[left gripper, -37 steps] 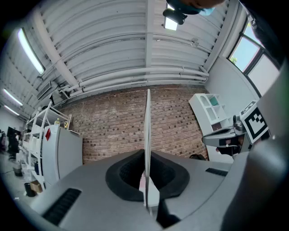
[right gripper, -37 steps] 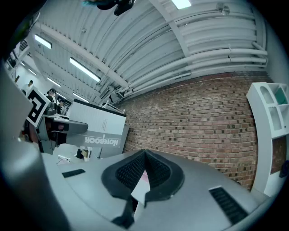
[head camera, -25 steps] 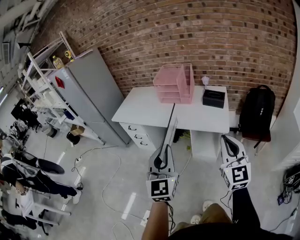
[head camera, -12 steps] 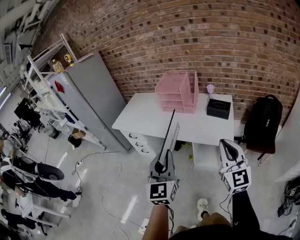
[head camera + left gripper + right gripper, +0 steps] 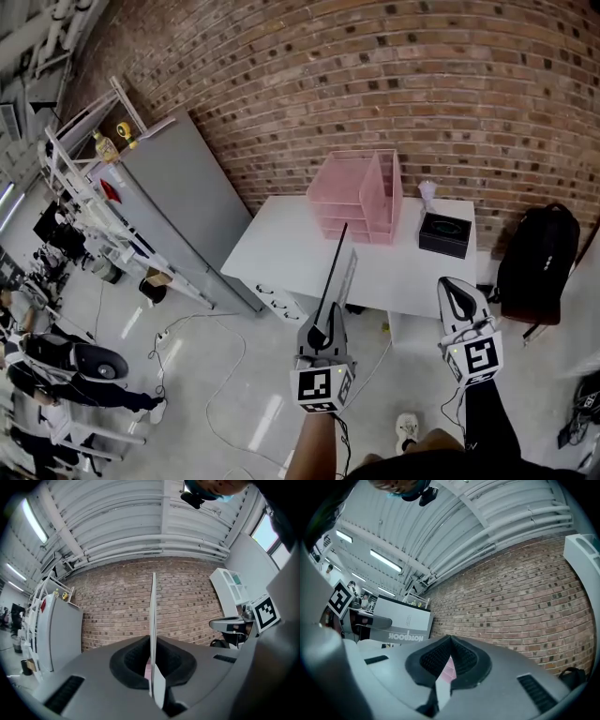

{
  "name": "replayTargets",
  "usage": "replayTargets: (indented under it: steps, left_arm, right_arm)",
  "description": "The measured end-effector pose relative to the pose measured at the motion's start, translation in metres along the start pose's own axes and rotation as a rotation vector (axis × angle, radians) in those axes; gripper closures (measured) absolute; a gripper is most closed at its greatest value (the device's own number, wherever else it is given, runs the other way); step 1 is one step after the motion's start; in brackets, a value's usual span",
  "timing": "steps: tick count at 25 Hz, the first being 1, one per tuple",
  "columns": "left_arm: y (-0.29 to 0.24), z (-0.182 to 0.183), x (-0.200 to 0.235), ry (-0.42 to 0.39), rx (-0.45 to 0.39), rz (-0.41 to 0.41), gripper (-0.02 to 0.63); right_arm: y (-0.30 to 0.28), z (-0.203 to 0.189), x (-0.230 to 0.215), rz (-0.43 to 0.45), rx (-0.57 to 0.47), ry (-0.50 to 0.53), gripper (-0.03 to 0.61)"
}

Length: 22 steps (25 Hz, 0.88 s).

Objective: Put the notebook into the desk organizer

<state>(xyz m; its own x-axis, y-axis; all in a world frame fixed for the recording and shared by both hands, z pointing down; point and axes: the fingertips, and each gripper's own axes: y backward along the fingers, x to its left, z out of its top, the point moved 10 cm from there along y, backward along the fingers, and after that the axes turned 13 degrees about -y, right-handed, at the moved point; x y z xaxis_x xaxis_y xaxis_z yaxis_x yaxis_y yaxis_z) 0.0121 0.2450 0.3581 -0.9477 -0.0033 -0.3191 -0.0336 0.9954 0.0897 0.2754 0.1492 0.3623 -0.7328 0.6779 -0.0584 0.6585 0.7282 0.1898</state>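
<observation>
On desk (image 5: pixel 281 246) I count one pink organizer (image 5: pixel 356 195), one black box (image 5: pixel 444 234). One notebook (image 5: pixel 335 274), cover reading "NOTEBOOK", pinched in left tool (image 5: pixel 323 330); right tool (image 5: pixel 455 289) pressed together, empty.

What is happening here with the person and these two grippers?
A person holds a two-jaw gripper in each hand. The left gripper is shut on a thin grey-and-white notebook, held upright and edge-on. The right gripper is shut and empty. Ahead, against the brick wall, stands a white desk with a pink wire-mesh desk organizer and a small black box on it. The notebook is not yet in the organizer; the person is some way short of the desk.
</observation>
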Motion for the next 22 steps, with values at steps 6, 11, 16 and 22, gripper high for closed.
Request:
replayTargets:
  steps: [6, 11, 16, 22]
  left_arm:
    - [-0.043, -0.006, 0.0, -0.031, -0.006, -0.001, 0.594]
    - [-0.074, -0.018, 0.004, -0.052, 0.008, 0.012, 0.594]
    - [-0.096, -0.029, 0.008, -0.057, 0.021, 0.035, 0.594]
    - [-0.11, -0.032, 0.019, -0.055, 0.026, 0.054, 0.594]
  right_arm:
    - [-0.038, -0.007, -0.03, 0.011, 0.002, -0.007, 0.558]
    - [-0.071, -0.014, -0.046, 0.03, -0.016, -0.009, 0.558]
    - [-0.096, -0.028, -0.055, 0.059, -0.004, -0.006, 0.558]
    - [-0.12, -0.033, -0.05, 0.091, 0.003, -0.009, 0.558]
